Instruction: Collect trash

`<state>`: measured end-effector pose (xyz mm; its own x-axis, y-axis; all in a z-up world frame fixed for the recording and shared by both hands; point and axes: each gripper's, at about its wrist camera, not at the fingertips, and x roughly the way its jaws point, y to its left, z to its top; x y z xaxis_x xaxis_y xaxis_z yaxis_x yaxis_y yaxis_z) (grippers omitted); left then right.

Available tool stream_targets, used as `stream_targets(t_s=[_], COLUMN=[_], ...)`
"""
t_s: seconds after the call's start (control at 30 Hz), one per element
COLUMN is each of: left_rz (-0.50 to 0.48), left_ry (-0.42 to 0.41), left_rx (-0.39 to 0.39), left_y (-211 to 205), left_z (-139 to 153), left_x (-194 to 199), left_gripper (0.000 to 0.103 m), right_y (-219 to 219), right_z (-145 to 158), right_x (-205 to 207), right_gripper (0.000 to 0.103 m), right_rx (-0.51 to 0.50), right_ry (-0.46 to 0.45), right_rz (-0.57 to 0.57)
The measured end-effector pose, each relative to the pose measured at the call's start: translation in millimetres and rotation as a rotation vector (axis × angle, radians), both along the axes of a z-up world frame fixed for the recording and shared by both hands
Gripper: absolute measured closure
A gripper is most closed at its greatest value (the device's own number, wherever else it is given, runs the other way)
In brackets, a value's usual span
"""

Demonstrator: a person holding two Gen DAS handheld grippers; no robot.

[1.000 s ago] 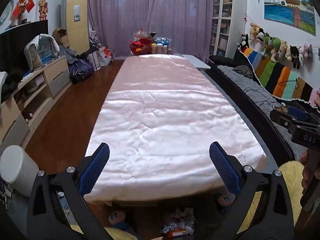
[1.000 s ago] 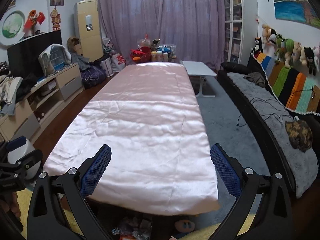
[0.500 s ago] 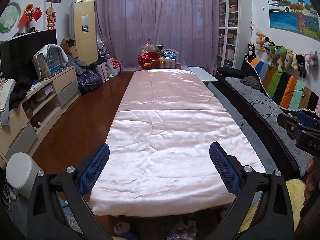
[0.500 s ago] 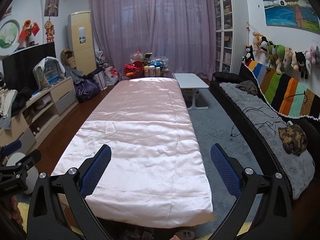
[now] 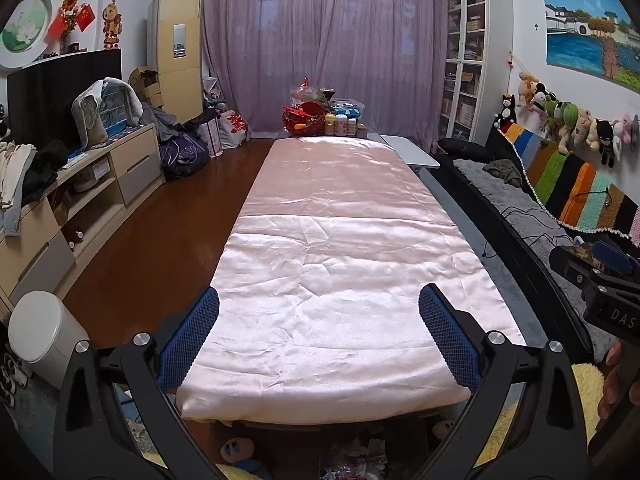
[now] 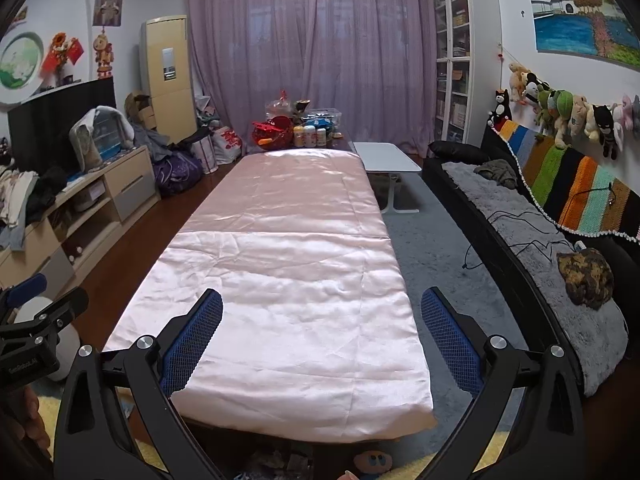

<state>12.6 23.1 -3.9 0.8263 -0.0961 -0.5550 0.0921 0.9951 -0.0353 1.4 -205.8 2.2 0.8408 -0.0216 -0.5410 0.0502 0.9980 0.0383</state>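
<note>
- The left hand-held gripper (image 5: 319,334) is spread wide, with nothing between its blue padded fingers (image 5: 191,338).
- The right hand-held gripper (image 6: 322,338) is also spread wide and holds nothing.
- Both hang above the near end of a long worktop covered with a shiny pink cloth (image 5: 340,264).
- Small crinkly bits of trash (image 5: 352,458) lie on the floor under the near edge of the worktop, at 6 o'clock in the left view.
- A round white bin with a lid (image 5: 44,330) stands on the floor at 8 o'clock.
- A pile of red bags and bottles (image 5: 324,116) sits at the far end, at 12 o'clock.
- A grey fuzzy sofa (image 6: 536,240) runs along 3 o'clock.
</note>
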Motion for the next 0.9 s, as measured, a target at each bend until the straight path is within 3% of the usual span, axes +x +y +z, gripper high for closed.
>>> stream_targets(t_s=[0.9], left_rz=[-0.015], left_ry=[0.008], left_rx=[-0.017], left_y=[-2.6], left_z=[-1.0], left_x=[-1.0], left_gripper=[0.008], right_y=[6.1], right_z=[-2.5], right_x=[2.5], right_gripper=[0.003], right_rx=[0.025], right_ry=[0.022], right_rz=[0.039])
